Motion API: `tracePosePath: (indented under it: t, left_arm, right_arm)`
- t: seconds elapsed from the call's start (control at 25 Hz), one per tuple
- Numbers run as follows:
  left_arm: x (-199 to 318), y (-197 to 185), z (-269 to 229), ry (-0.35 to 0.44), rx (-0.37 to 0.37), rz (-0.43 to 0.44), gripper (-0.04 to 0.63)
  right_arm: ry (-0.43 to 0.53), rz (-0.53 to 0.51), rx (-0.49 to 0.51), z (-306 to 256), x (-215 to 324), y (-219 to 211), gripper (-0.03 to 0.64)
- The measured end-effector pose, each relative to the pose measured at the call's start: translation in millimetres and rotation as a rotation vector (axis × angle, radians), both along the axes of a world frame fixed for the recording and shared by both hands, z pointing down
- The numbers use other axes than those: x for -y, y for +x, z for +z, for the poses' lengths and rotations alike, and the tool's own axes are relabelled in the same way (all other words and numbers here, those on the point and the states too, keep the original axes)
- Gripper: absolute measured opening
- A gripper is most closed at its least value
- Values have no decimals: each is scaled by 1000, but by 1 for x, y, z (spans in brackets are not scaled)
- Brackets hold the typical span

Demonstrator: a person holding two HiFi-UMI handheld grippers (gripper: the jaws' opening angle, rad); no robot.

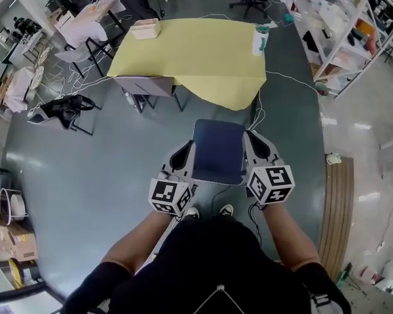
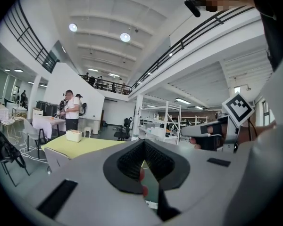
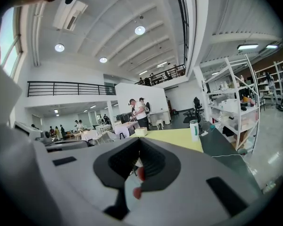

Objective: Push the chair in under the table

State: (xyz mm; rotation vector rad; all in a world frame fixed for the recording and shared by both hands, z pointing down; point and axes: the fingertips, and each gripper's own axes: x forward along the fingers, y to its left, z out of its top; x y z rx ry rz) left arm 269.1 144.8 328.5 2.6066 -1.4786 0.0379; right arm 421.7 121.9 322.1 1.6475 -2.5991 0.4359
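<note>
The chair (image 1: 217, 150), dark blue seen from above, stands on the grey floor a short way in front of the table under a yellow cloth (image 1: 196, 57). My left gripper (image 1: 181, 156) lies along the chair's left side and my right gripper (image 1: 252, 139) along its right side. Both are shut with nothing between the jaws. In the left gripper view the shut jaws (image 2: 144, 147) point level toward the yellow table (image 2: 85, 146), with the right gripper (image 2: 212, 131) alongside. In the right gripper view the shut jaws (image 3: 140, 147) face the same table (image 3: 174, 138).
A white box (image 1: 145, 29) and a white bottle (image 1: 260, 41) stand on the table. A grey chair (image 1: 144, 85) sits at its near left corner. A black bag (image 1: 62, 110) lies left, white shelving (image 1: 340, 25) stands right, and cables (image 1: 281, 77) trail over the floor. People (image 2: 71, 109) stand beyond.
</note>
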Motion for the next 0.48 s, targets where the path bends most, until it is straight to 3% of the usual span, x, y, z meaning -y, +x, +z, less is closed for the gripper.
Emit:
tracePosePath:
  t: [0.48]
  left_arm:
    - [-24, -70, 4, -25, -44, 85, 9]
  right_arm:
    - [-9, 123, -47, -1, -49, -54, 15]
